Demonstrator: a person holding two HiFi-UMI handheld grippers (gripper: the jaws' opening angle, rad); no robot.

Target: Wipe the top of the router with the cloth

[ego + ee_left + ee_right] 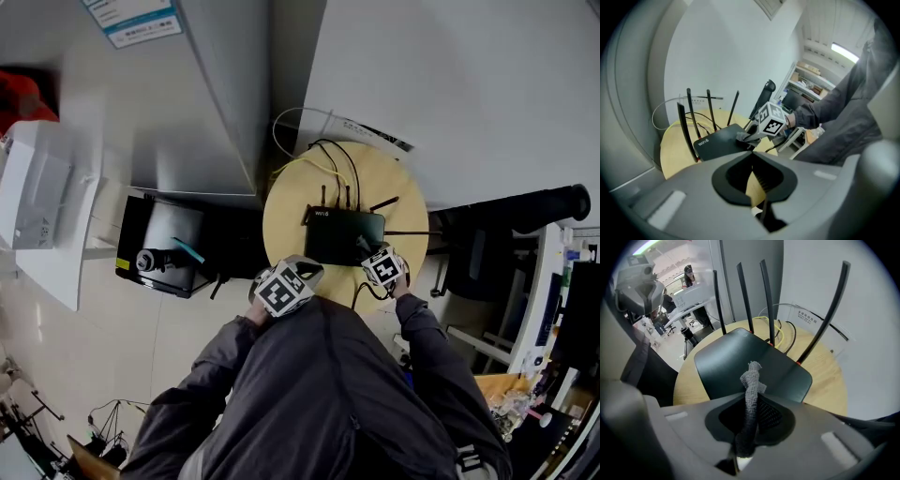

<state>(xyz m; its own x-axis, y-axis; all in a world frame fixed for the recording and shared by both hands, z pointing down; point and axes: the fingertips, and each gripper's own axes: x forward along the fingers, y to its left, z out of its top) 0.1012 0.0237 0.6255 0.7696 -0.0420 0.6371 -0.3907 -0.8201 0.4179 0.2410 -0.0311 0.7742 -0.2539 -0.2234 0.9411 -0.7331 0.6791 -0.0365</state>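
Note:
The black router [337, 236] lies flat on a round wooden table [286, 220], with its antennas along the far edge. My right gripper [370, 255] is shut on a grey cloth [751, 380]. The cloth's free end sticks out ahead of the jaws, over the router's top [750, 357] near its near right corner. From the left gripper view the cloth [743, 137] touches the router [717, 140] below the right gripper's marker cube. My left gripper [292, 277] hovers at the table's near left edge, jaws together and holding nothing.
Yellow and black cables [333, 159] run from the router's back to the wall. A black case [169, 246] stands on the floor to the table's left. A dark chair [487, 253] is at the right. White panels stand close behind the table.

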